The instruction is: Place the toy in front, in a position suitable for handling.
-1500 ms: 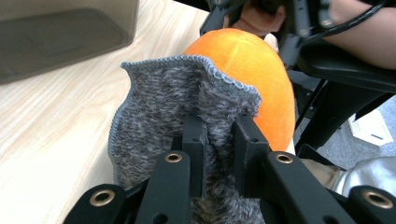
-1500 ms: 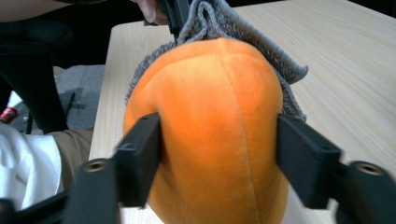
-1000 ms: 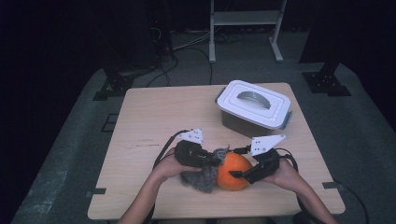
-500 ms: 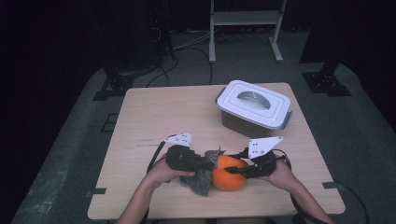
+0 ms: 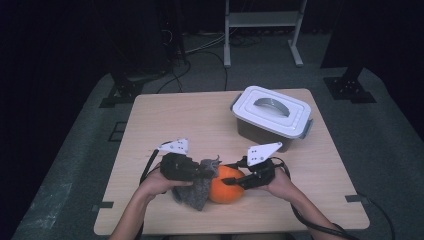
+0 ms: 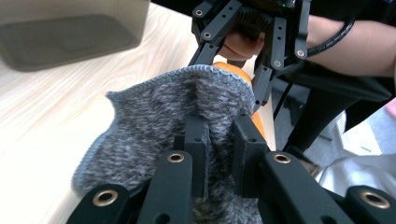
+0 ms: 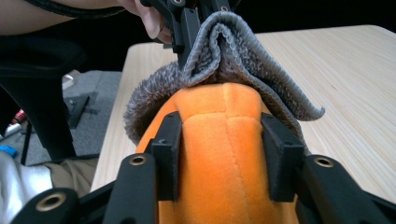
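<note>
Pale wooden table [image 5: 165, 115] first, under everything. Toward its far right corner, a grey storage box with a white handled lid [image 5: 272, 117], lid on, well apart from the work and untouched.

Near the front edge, between the two hands, an orange plush ball [image 5: 226, 187]. Lying against its left side and draped partly over its top, a grey knitted sock [image 5: 197, 192], cuff edge puckered into a fold above the plush in the right gripper view.

Left gripper [image 6: 219, 135]: jaws together, clamped on a pinch of that grey knit, with almost no gap between the pads. Compared with a second ago, shifted leftward along the table in the high view, dragging the knit with it.

Right gripper [image 7: 224, 140]: jaws partway apart, one pad on each flank of the orange plush and pressing into it. A second ago spread wide, then squeezed hard onto the plush, and just now eased open a little again, with the plush between the pads throughout.

Reads as a fresh grip on the ball while the other side stretches the cuff: probably the stage of working the sock over the plush, or off it, with most of the orange showing. Cannot tell which way from here.
</note>
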Demonstrator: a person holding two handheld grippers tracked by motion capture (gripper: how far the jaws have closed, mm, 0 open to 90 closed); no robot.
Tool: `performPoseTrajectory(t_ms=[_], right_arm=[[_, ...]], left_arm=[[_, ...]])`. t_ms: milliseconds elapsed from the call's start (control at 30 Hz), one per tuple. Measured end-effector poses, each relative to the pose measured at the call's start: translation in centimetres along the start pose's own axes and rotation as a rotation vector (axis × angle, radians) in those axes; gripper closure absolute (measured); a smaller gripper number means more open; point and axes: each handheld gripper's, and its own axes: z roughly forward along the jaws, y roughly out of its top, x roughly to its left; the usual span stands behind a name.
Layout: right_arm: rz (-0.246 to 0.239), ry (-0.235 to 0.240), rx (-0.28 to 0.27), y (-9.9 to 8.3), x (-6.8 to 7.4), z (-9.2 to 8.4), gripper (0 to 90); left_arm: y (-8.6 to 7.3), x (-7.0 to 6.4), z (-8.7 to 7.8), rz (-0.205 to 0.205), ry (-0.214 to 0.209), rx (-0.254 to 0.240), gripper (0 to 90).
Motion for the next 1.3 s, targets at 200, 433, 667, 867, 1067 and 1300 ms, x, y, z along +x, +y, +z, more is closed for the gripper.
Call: performPoseTrajectory(t_ms=[200,433,667,867,1067,1300], right_arm=[[0.010,-0.004,0.019,-0.9,-0.1,-1.9,51.9],[0.011,-0.013,0.020,-2.3,0.0,-3.5,52.3],[0.020,-0.032,0.027,-3.5,-0.2,-4.8,52.5],[0.054,-0.052,0.046,-3.4,-0.3,-5.2,39.0],[0.041,-0.082,0.135,-1.6,0.9,-5.6,26.3],[0.076,-0.101,0.150,-1.2,1.0,-5.8,24.9]], left_arm=[[0.8,-0.1,1.0,0.018,-0.004,0.005,78.1],[1.6,-0.6,2.4,0.051,-0.010,0.041,77.8],[0.9,-0.4,2.9,0.037,-0.004,0.060,77.3],[1.3,-0.5,4.0,0.054,0.015,0.076,77.4],[2.2,-0.6,5.1,0.067,0.006,0.084,77.5],[2.8,-0.8,6.0,0.074,0.007,0.088,77.5]])
